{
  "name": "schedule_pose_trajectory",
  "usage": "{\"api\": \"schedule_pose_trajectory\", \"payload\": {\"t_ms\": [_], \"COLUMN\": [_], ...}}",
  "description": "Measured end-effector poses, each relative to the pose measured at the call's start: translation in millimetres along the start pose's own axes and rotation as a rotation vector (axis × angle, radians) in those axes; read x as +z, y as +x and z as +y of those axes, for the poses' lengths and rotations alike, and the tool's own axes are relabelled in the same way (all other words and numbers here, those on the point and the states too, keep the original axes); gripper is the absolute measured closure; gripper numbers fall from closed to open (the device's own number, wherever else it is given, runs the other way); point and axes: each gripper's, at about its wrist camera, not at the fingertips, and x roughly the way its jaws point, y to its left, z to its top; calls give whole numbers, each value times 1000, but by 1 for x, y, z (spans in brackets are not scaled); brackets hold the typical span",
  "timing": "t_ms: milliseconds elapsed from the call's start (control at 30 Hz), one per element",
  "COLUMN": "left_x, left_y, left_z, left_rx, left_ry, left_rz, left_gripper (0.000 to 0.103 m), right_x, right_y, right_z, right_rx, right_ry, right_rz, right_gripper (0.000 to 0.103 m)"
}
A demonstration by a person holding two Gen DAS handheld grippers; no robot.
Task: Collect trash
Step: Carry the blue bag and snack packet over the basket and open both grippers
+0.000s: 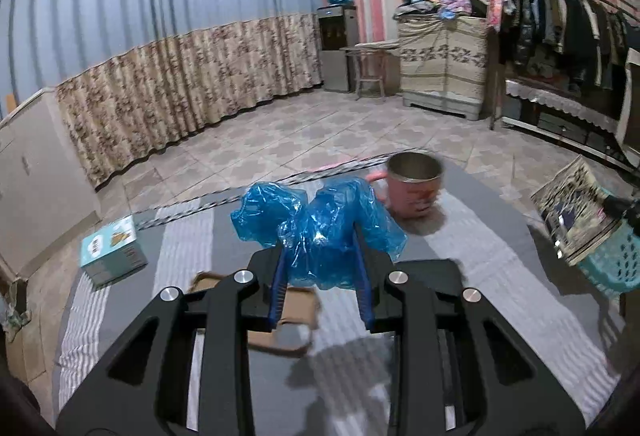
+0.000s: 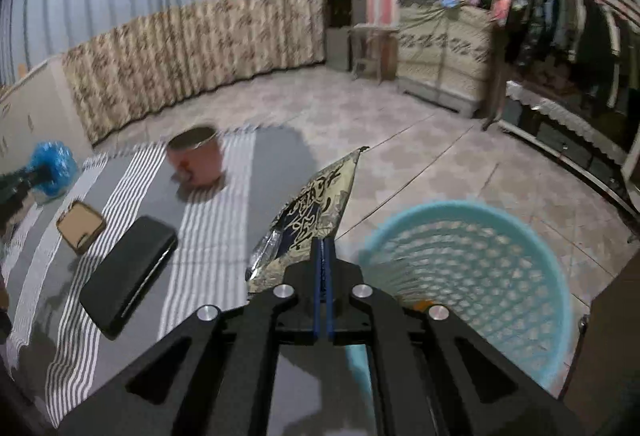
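My left gripper (image 1: 320, 240) is shut on a crumpled blue plastic bag (image 1: 320, 224) and holds it above the striped table (image 1: 480, 256). The bag also shows at the far left of the right wrist view (image 2: 52, 167). My right gripper (image 2: 324, 242) is shut on a gold and dark printed foil wrapper (image 2: 312, 215), held at the table's right edge beside a light blue mesh trash basket (image 2: 480, 284). The wrapper (image 1: 572, 211) and basket (image 1: 616, 264) also show at the right of the left wrist view.
A pink metal mug (image 1: 416, 183) stands on the table, also in the right wrist view (image 2: 196, 159). A black phone (image 2: 128, 276) and a brown card case (image 2: 80, 226) lie on the cloth. A teal box (image 1: 112, 250) sits at the table's left edge.
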Motion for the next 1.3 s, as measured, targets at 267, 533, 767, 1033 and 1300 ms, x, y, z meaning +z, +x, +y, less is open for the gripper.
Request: {"api": "schedule_pose_trajectory", "payload": {"t_ms": [267,533,767,1033,1300], "left_x": [17,30,27,23,30], "left_y": [3,9,25,37,22], "left_z": [-90,-196,-278,-304,-265], "left_rx": [-122,-276,-397,-405,-288], "left_ry": [56,108,174,197,155], "left_rz": [-14,-26,-16,-8,-71], "left_gripper": [76,76,76,26,6], "right_x": [-9,-22,-27,-30,-33], "right_y": [-35,-23,-27,-25,-13], "right_z": [-99,-151,-179,-192,-177], "right_rx": [-89,-155,-173,-172,-159], "right_ry": [129,168,229,280,237], "right_rz": [-50,-33,-45,-41,-13], "right_gripper": [101,101,101,101,101]}}
